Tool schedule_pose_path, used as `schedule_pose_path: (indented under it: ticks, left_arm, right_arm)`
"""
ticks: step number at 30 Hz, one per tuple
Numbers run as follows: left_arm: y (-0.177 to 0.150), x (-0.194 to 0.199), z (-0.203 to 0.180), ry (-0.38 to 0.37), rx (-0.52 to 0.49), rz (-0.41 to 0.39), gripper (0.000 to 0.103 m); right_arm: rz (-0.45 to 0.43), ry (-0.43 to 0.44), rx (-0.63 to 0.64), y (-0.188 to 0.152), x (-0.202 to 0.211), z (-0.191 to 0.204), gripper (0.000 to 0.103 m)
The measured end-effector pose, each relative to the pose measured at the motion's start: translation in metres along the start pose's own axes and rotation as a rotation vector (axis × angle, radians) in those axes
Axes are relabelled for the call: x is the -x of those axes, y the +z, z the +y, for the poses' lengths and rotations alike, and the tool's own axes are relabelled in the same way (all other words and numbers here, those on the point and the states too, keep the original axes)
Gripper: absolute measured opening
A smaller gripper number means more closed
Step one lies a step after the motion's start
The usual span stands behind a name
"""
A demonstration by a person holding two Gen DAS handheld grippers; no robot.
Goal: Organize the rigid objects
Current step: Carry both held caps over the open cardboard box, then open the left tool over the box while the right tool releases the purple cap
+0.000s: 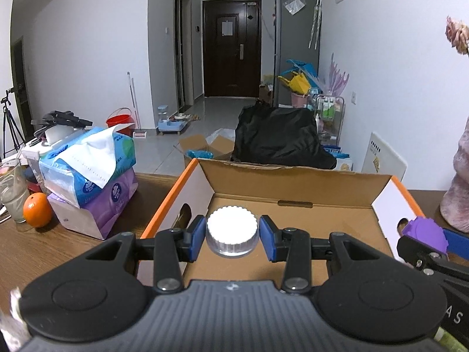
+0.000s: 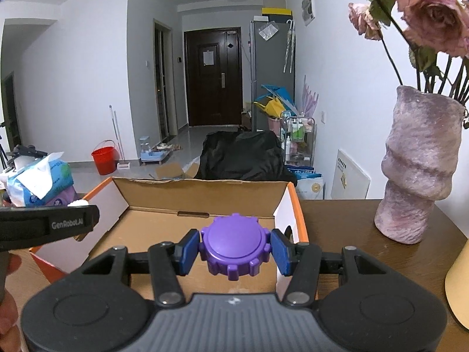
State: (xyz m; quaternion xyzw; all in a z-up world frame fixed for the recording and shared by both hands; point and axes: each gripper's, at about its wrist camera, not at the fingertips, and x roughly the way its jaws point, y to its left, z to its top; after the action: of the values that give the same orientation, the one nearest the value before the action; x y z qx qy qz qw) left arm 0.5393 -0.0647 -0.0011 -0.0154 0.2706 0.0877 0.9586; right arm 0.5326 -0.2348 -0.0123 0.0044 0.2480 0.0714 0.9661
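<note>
The left tool [image 1: 233,236] grips a white ribbed cap [image 1: 232,230] and the right tool [image 2: 234,250] grips a purple knobbed cap [image 2: 234,246], both hanging over the open cardboard box [image 1: 293,184]. This seems the placing step; next each tool should lower and release inside.

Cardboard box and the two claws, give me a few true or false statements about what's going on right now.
1. The left claw grips a white cap. True.
2. The right claw is empty. False: it is shut on a purple cap.
3. The box is open at the top. True.
4. An orange lies inside the box. False: it sits on the table, beside the tissue packs.
5. The vase stands on the table, outside the box. True.
</note>
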Motion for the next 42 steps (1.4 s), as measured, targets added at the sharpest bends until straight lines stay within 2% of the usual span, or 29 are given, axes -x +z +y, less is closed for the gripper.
schedule_pose_path:
  ticks: [7, 8, 9, 12, 14, 16, 18, 23, 28, 42]
  left_arm:
    - [-0.004, -0.012, -0.003, 0.019, -0.034, 0.032, 0.043]
    - [-0.004, -0.012, -0.003, 0.02, -0.035, 0.037, 0.05]
    - [-0.004, -0.013, -0.002, 0.021, -0.03, 0.04, 0.063]
    - [-0.004, -0.011, -0.001, 0.038, -0.033, 0.027, 0.084]
    - [-0.004, -0.009, -0.002, 0.046, -0.036, 0.019, 0.089]
    - [-0.004, -0.008, -0.002, 0.046, -0.037, 0.016, 0.094]
    - [-0.003, -0.007, -0.001, 0.055, -0.036, 0.013, 0.1]
    - [-0.002, -0.005, 0.002, 0.064, -0.024, 0.009, 0.103]
    - [-0.003, -0.001, 0.004, 0.064, -0.035, -0.001, 0.103]
    - [-0.007, 0.028, 0.014, 0.043, -0.034, -0.037, 0.103]
  right_arm:
    - [0.028, -0.008, 0.009, -0.005, -0.016, 0.002, 0.052]
    - [0.03, -0.007, 0.008, -0.005, -0.017, 0.002, 0.052]
    - [0.031, -0.005, 0.007, -0.006, -0.017, 0.002, 0.052]
    - [0.025, -0.006, 0.005, -0.006, -0.016, 0.001, 0.056]
    - [0.018, -0.015, 0.007, -0.006, -0.015, 0.001, 0.077]
    - [0.007, -0.03, 0.01, -0.006, -0.013, 0.002, 0.084]
    - [0.009, -0.03, 0.005, -0.006, -0.013, 0.001, 0.086]
    - [0.007, -0.031, -0.003, -0.006, -0.01, -0.001, 0.1]
    - [0.007, -0.022, -0.008, -0.006, -0.008, -0.003, 0.103]
    - [-0.014, -0.01, -0.021, -0.01, 0.016, -0.006, 0.103]
